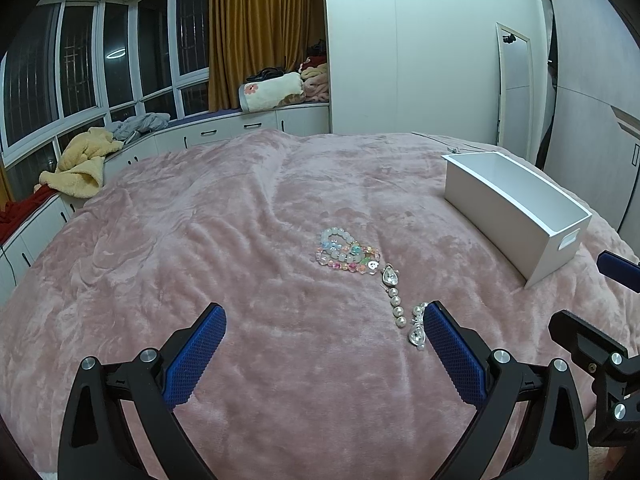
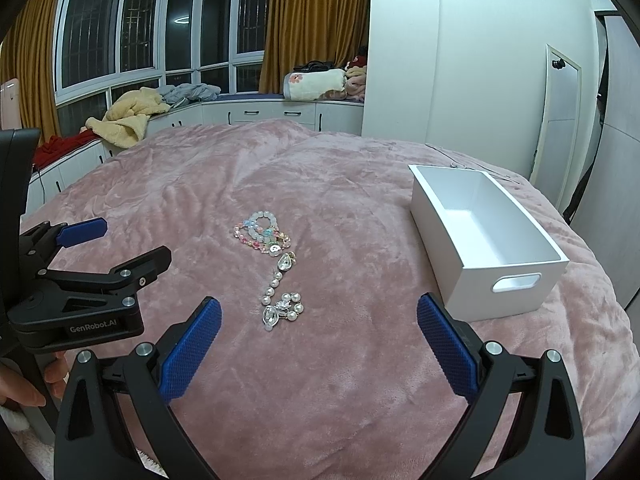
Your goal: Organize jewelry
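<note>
White box: a rectangular open-topped bin (image 2: 516, 276) with smooth matte walls and a slot handle cut in its near end; it sits on the bed to the right of the jewelry, and the part of its inside that shows is bare.
Bed: covered by a pink plush blanket (image 2: 320, 380), soft-napped and rumpled into shallow folds.
Bead bracelets: a small tangle of looped bracelets (image 2: 262, 234) lying mid-bed, round milky-white beads mixed with pastel translucent ones and a heart-shaped charm.
Pearl strand: a short line of round pearls (image 2: 272, 284) running from a teardrop crystal pendant toward the cameras, touching the bracelets at its far end.
Pearl cluster: a curled piece (image 2: 282, 310) of pearls with a second clear teardrop stone, just beside the strand's near end.
Left claw: (image 1: 324, 320) spread wide, blue textured pads well apart, gripping nothing; its right pad sits just beside the pearl cluster.
Right claw: (image 2: 318, 312) likewise wide apart and empty, hovering over the blanket with the pearl cluster between its pads in view.
Hand: fingers (image 2: 24, 388) of a person show at the lower left of the right wrist view.
</note>
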Motion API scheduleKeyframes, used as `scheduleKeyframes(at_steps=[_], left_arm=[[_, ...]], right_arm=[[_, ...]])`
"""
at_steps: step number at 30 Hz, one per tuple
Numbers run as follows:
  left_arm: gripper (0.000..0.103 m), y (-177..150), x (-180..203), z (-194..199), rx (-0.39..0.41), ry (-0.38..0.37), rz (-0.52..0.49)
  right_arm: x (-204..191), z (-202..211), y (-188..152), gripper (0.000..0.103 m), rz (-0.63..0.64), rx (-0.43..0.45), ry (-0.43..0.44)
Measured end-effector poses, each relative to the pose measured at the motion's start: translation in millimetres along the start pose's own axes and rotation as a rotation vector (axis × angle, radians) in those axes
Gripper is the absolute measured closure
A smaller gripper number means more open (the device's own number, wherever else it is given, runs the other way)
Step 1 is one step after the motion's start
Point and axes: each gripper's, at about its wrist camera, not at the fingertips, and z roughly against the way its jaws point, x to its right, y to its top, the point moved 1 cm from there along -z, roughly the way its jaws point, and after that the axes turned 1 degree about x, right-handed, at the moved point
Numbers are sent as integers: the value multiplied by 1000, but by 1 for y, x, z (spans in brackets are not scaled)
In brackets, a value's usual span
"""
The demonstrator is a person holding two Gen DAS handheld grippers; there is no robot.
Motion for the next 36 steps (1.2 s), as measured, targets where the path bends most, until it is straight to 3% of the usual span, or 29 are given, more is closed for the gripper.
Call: scheduleKeyframes(at_steps=[36], left_arm=[[3,4,-10,6,-3,0,-3]], right_arm=[[-2,1,0,6,6,-3,1]])
